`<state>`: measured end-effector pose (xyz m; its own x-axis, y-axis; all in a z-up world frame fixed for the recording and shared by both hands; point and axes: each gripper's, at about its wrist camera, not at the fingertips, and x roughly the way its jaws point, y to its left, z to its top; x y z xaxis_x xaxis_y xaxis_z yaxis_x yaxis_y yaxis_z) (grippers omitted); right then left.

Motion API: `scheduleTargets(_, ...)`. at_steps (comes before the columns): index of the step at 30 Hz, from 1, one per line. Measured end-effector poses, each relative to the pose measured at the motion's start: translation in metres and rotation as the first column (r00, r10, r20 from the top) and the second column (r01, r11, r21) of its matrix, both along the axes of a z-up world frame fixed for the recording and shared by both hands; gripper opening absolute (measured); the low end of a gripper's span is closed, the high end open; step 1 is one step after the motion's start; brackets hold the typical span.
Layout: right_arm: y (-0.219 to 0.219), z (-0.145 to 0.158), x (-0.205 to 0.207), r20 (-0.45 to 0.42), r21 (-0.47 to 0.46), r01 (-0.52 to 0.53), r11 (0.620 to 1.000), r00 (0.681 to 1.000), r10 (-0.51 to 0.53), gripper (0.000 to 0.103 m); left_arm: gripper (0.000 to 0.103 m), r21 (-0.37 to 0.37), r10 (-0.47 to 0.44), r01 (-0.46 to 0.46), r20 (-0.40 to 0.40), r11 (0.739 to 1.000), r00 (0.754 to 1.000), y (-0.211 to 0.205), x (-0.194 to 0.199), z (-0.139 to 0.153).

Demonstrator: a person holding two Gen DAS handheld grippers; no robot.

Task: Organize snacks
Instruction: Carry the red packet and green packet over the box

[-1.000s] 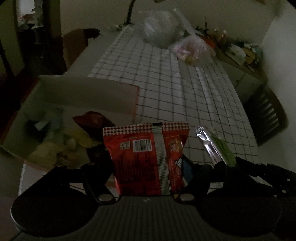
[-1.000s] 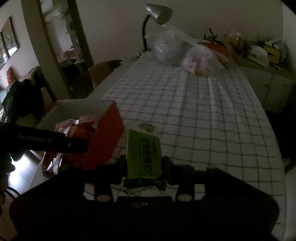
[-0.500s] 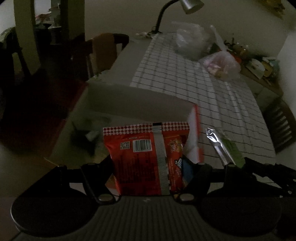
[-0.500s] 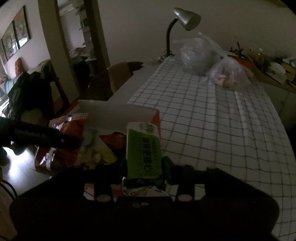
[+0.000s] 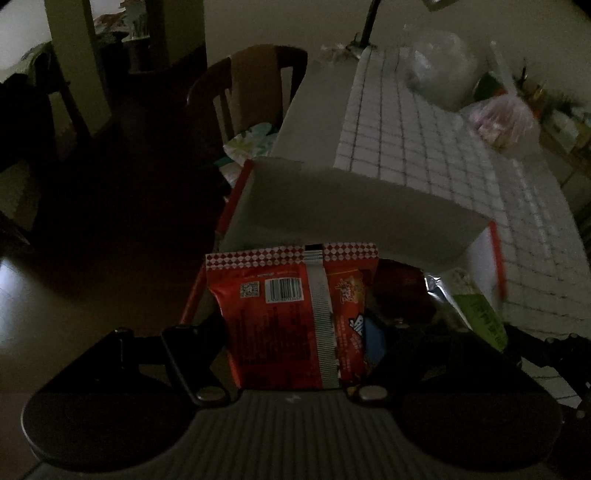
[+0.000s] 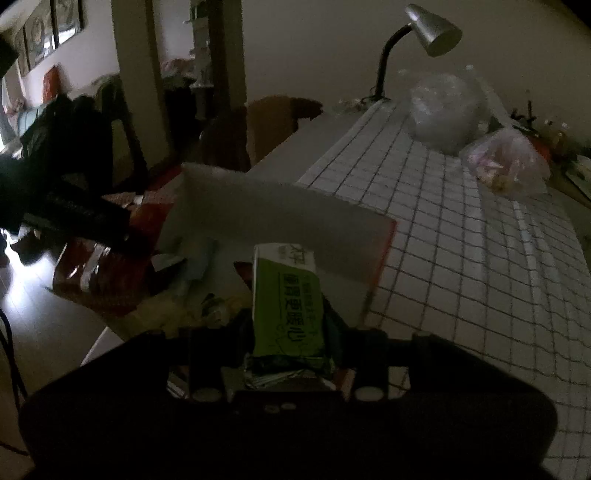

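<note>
In the left wrist view a wooden chair point(image 5: 255, 92) stands far left beside the table edge; nearer, the left gripper point(image 5: 291, 325) is closed on a red snack packet point(image 5: 295, 314), held upright with its barcode and back seam facing the camera; the packet hangs over the near left part of an open box point(image 5: 351, 206), white inside with red outer edges, whose far wall rises behind it; to the right, low in the box, lies something dark red that cannot be made out; further right a green snack packet point(image 5: 484, 317) shows with its silver end pointing into the box; beyond, a white checked tablecloth point(image 5: 424, 147) carries two plastic bags point(image 5: 439, 70) at the far end.

In the right wrist view the left tool shows as a dark bar at far left; mixed snacks lie on the box floor point(image 6: 207, 258); the right gripper point(image 6: 288, 350) clamps the green packet point(image 6: 286, 306) upright over the box's near right corner; a desk lamp point(image 6: 432, 26) stands at the far right.
</note>
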<state>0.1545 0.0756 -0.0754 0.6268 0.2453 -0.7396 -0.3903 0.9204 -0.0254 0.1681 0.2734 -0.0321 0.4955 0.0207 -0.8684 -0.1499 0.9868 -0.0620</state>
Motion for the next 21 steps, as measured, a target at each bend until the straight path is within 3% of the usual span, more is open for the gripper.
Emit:
scheduleTargets(7,0.020,-0.021,0.016,-0.018,-0.058,-0.017,0.998,1.000,0.016,0.041,0.074,0.016,-0.010,0.011,-0.064,1.000,0.998,0.004,0.028,-0.023)
scheduleTargets(21,0.035,-0.038,0.025,-0.062,-0.115,-0.051,0.992,0.997,0.044,0.041,0.074,0.026,-0.032,0.036,-0.138,0.999,0.990,-0.001,0.043,-0.057)
